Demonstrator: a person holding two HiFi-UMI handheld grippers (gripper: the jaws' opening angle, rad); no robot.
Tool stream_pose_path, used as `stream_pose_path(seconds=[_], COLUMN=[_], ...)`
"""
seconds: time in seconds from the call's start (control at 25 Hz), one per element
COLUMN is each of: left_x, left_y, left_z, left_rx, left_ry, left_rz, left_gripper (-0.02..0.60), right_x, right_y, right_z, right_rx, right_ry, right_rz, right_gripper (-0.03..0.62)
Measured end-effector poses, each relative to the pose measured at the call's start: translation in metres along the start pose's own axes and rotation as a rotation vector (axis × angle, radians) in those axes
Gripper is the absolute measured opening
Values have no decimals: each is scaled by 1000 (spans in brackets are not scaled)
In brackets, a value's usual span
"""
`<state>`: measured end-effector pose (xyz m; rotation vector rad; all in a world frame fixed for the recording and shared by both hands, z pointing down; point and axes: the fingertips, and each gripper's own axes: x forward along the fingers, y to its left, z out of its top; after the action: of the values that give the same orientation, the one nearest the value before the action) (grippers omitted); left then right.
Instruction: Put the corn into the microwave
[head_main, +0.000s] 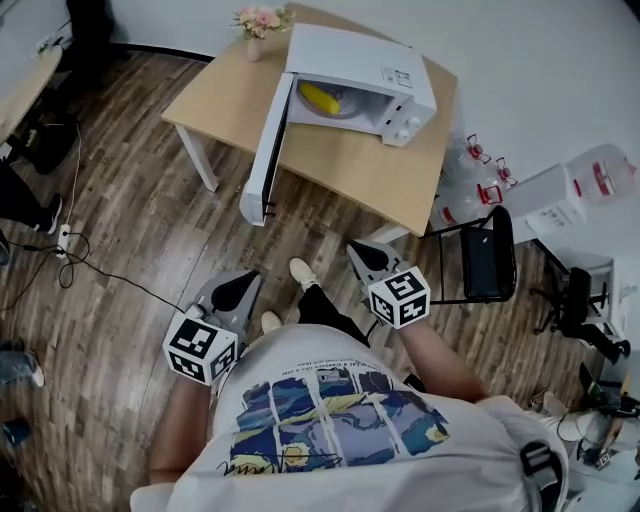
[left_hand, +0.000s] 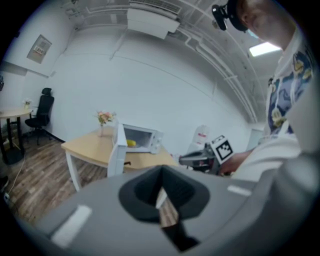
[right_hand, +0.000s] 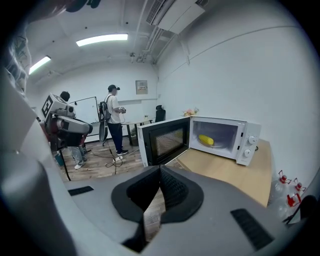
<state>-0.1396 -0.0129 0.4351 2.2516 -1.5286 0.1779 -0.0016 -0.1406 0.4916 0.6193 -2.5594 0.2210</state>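
A yellow corn cob (head_main: 320, 97) lies inside the white microwave (head_main: 385, 65), whose door (head_main: 266, 150) hangs wide open toward the floor side. The microwave stands on a wooden table (head_main: 350, 175). Both grippers are held close to the person's body, well back from the table and over the wood floor. My left gripper (head_main: 232, 292) is shut with nothing in it, and my right gripper (head_main: 365, 255) is shut and empty too. The right gripper view shows the corn (right_hand: 206, 140) in the lit cavity beyond the shut jaws (right_hand: 160, 170). In the left gripper view the microwave (left_hand: 140, 138) is far off past the shut jaws (left_hand: 161, 172).
A small vase of flowers (head_main: 258, 25) stands at the table's far corner. Water jugs (head_main: 470, 185) and a black chair (head_main: 488, 255) stand right of the table. Cables (head_main: 70, 250) trail over the floor at left. Other people (right_hand: 115, 120) stand across the room.
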Motion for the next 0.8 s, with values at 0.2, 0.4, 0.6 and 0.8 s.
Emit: stream_pose_path(seconds=[0.2, 0.4, 0.6, 0.8], left_x=[-13, -20, -21, -17], left_y=[0, 3, -3, -7], left_z=[-7, -13, -19, -26], left_rx=[-11, -27, -42, -62], left_ry=[-2, -1, 2, 9], left_rz=[24, 49, 47, 33], left_gripper=[9, 9, 9, 9], right_x=[0, 2, -1, -7], right_y=[11, 25, 35, 42], right_z=[8, 13, 17, 19], right_rx=[-17, -49, -89, -100], right_ry=[-15, -21, -21, -16], right_rz=[19, 51, 73, 91], right_gripper=[9, 9, 9, 9])
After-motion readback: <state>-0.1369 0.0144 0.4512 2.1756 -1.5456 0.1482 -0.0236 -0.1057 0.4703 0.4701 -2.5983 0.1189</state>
